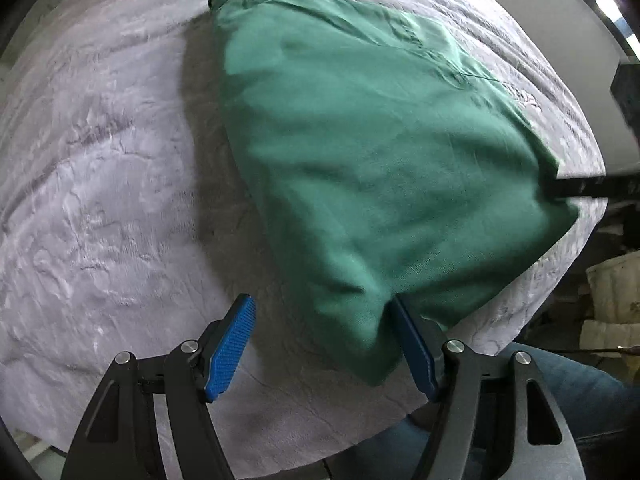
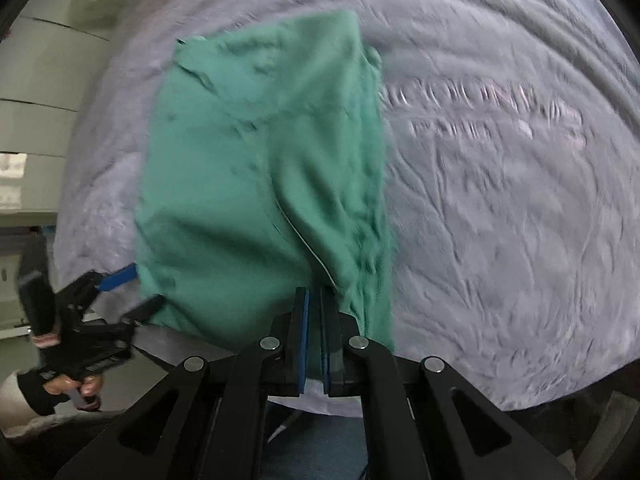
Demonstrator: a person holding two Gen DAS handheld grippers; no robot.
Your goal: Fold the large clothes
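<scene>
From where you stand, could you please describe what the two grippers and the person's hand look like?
Both the left gripper and the right gripper have black angular frames with triangular cut-outs, silver round pivot pins and ribbed blue pads. The left hand wears a black fingerless glove over a pale sleeve.

Bare grey blanket (image 1: 100,200) lies open left of the green garment (image 1: 360,152).

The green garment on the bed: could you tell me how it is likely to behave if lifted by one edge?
The green garment would probably sag limply, since it already drapes in creases from the right hand-held gripper clamped on its edge. It seems light, as one pinch holds it. It may drag rather than slide on the fuzzy grey blanket.
</scene>
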